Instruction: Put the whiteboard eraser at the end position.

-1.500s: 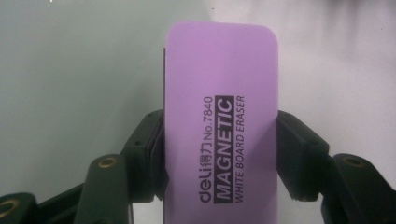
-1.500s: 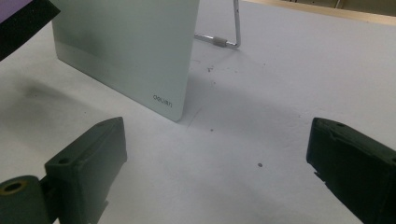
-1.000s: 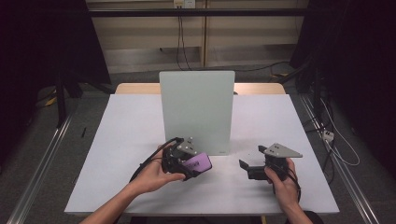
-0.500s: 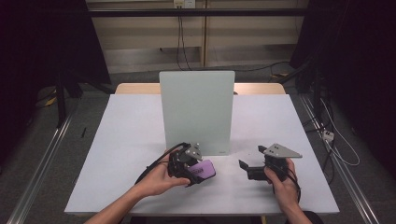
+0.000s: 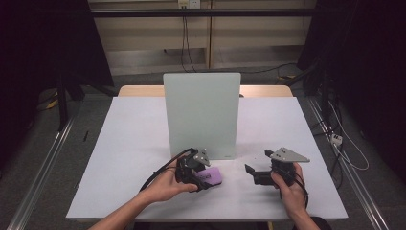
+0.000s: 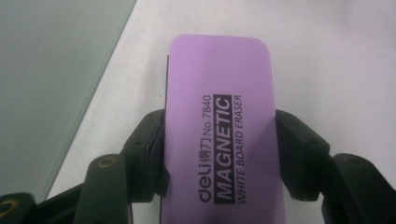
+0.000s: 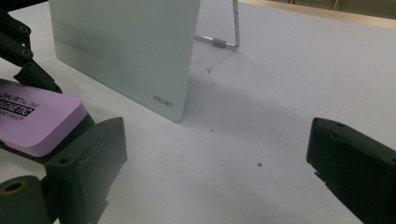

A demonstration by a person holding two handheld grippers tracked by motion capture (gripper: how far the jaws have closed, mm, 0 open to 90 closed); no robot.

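A board [image 5: 201, 115] is standing upright near the middle of the table [image 5: 124, 143], propped from behind by a wire stand [image 7: 229, 32]. Just in front of the board's lower edge, toward its left half, the left gripper [image 5: 203, 176] is sitting low over the table with an eraser [image 5: 209, 175] lying between its jaws. The right gripper [image 5: 253, 173] is resting to the right of the eraser, apart from it, in front of the board's right corner.
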